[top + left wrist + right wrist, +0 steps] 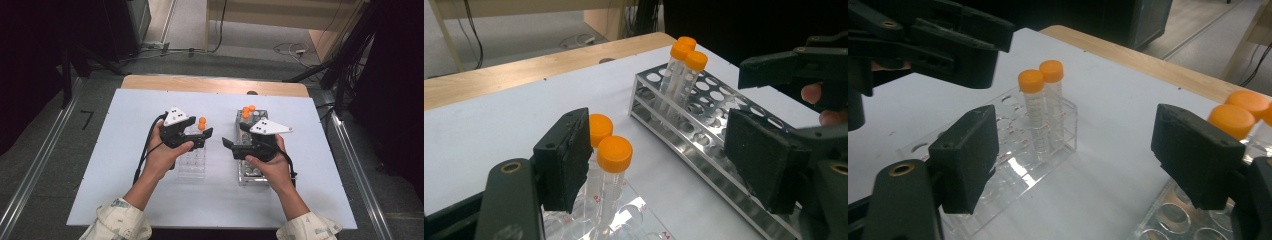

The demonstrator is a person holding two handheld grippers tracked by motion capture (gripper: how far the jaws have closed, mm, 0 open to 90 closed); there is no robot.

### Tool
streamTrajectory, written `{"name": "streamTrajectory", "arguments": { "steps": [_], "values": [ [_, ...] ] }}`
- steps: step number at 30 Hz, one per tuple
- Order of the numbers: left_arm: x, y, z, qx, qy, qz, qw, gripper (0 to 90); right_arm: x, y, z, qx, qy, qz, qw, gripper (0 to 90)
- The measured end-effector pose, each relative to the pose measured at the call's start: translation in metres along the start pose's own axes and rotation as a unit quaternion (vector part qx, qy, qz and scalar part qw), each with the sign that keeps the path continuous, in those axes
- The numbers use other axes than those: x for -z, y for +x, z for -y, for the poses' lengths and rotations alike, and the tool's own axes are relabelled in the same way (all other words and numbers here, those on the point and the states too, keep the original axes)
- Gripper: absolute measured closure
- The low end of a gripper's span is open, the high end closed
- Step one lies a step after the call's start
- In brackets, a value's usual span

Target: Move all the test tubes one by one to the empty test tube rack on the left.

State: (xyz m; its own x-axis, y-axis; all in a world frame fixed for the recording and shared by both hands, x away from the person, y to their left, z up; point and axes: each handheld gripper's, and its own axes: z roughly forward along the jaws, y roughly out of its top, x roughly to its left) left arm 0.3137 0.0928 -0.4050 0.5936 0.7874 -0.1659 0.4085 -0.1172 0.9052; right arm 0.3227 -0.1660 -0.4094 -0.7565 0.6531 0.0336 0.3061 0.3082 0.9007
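On the white tabletop (pixel 115 165), the left hand-held gripper (pixel 659 160) hovers with jaws spread wide over the clear rack (pixel 192 162), whose far end holds two orange-capped tubes (pixel 202 123). Right of it, the right hand-held gripper (pixel 1075 160), likewise agape and empty, hangs over the metal rack (pixel 250 176) with three capped tubes (pixel 247 111) at its far end.

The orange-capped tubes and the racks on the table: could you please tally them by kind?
Clear plastic tubes with orange caps in the clear acrylic rack: 2
Clear plastic tubes with orange caps in the metal rack: 3
Racks: 2
Hand-held black grippers: 2, left gripper and right gripper
Total: 9
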Motion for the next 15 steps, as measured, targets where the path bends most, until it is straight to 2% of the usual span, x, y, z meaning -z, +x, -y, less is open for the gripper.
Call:
{"name": "streamTrajectory", "arguments": {
  "steps": [9, 15],
  "values": [
    [0.003, -0.001, 0.001, 0.005, 0.000, 0.001, 1.0000, 23.8, 0.007, -0.015, 0.002, -0.010, -0.003, 0.028, 0.9996, 18.5],
    [0.005, -0.001, -0.001, 0.014, -0.005, 0.012, 0.9998, 19.8, 0.004, -0.023, 0.003, -0.014, 0.000, 0.061, 0.9981, 20.1]
  ]
}}
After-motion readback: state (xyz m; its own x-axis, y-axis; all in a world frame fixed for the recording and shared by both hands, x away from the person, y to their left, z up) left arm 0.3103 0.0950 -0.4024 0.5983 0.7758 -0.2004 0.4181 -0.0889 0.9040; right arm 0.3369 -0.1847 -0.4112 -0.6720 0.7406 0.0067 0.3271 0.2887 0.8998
